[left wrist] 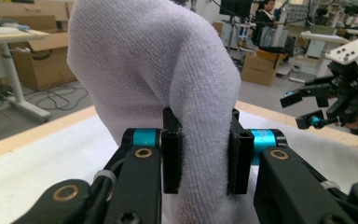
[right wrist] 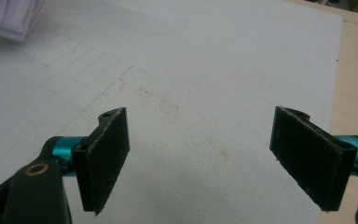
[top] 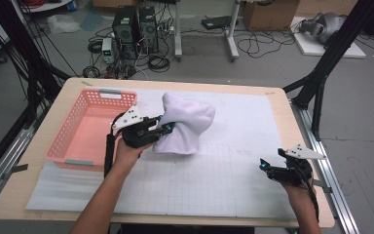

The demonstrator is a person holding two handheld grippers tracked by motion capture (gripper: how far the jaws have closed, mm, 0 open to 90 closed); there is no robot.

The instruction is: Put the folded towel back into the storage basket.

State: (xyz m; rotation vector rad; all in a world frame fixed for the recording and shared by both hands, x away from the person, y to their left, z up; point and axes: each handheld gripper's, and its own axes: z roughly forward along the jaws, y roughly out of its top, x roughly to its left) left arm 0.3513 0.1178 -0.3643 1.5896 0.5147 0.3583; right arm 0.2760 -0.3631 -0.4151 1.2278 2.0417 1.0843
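Note:
A white towel (top: pixel 185 122) is bunched up and lifted off the white gridded mat (top: pixel 224 161), just right of a pink basket (top: pixel 90 129). My left gripper (top: pixel 165 127) is shut on a fold of it; in the left gripper view the white towel (left wrist: pixel 168 84) is pinched between the two black pads (left wrist: pixel 171 161). My right gripper (top: pixel 264 165) hovers near the table's right front edge, open, with nothing between its pads (right wrist: pixel 105 156) above the bare mat (right wrist: pixel 205 93). A corner of the towel (right wrist: pixel 9 16) shows at the top left there.
The pink basket stands on the left of the wooden table (top: pixel 292 126) and looks empty. Black frame posts (top: pixel 321 73) flank the table. Computers (top: pixel 135 27), cables and boxes sit on the floor beyond. The right gripper (left wrist: pixel 328 100) shows at the right of the left gripper view.

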